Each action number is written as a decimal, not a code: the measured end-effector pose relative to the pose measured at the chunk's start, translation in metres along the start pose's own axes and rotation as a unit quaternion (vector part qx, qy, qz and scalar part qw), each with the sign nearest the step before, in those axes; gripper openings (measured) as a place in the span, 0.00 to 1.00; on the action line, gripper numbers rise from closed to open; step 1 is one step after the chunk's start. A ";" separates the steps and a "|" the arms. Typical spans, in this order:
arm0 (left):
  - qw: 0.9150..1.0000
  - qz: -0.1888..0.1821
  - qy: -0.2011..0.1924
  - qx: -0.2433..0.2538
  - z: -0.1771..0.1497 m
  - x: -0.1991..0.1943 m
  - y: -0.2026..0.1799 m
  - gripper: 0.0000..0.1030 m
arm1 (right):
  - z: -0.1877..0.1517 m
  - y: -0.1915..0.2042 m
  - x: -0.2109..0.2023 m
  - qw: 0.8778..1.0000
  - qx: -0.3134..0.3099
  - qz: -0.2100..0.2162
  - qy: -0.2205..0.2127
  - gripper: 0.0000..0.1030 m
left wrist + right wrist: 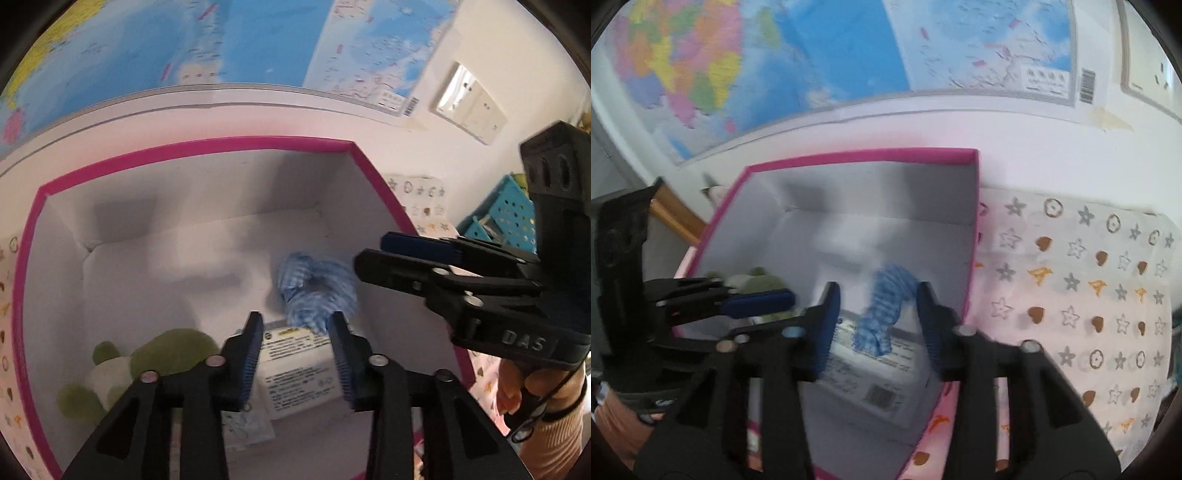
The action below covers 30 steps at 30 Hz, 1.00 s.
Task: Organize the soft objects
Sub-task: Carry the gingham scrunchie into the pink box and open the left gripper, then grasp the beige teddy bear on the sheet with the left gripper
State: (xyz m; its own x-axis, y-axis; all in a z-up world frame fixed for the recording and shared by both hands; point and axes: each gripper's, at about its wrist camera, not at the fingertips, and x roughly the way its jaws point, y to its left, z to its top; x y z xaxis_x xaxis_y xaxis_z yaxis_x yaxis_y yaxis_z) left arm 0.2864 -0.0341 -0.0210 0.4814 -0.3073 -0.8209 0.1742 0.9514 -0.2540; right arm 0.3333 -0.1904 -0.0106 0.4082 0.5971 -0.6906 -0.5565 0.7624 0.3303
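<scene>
Patterned surface (1071, 295) is carrying a pink-rimmed box (221, 146); both grippers (295, 354) (875, 325) are hovering over its blue scrunchie (317, 288), fingers apart, gripping nothing.

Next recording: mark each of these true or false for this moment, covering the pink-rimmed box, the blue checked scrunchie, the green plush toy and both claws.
1. The blue checked scrunchie is inside the pink-rimmed box. True.
2. The left claw is clamped on the scrunchie. False: its jaws stand apart, with nothing gripped between them.
3. A green plush toy lies in the box. True.
4. The right claw holds the white labelled packet. False: its pads are apart and the packet lies in the box.
5. The wall behind carries a mirror. False: a map hangs there.
</scene>
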 end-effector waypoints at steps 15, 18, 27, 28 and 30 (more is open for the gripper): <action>0.991 -0.068 -0.098 0.068 -0.096 -0.103 -0.001 0.39 | -0.076 0.042 -0.091 0.990 -0.064 0.123 -0.034 0.51; 0.990 -0.081 -0.086 0.079 -0.119 -0.105 -0.008 0.40 | -0.099 0.045 -0.085 0.989 -0.071 0.132 -0.002 0.51; 0.992 -0.109 -0.011 0.056 -0.178 -0.081 -0.007 0.41 | -0.160 0.028 -0.044 0.987 -0.020 0.132 0.085 0.51; 0.992 -0.119 -0.005 0.049 -0.183 -0.080 -0.005 0.41 | -0.165 0.026 -0.040 0.987 -0.012 0.133 0.090 0.51; 0.991 -0.125 0.002 0.038 -0.191 -0.078 -0.005 0.45 | -0.174 0.024 -0.034 0.985 -0.002 0.138 0.100 0.51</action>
State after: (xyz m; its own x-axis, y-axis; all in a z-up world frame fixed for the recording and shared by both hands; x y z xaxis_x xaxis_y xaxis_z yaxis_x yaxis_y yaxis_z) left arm 0.0842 -0.0107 -0.0533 0.4107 -0.5336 -0.7393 0.3518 0.8408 -0.4114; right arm 0.1804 -0.2362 -0.0913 0.0911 0.7203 -0.6876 -0.6297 0.5766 0.5206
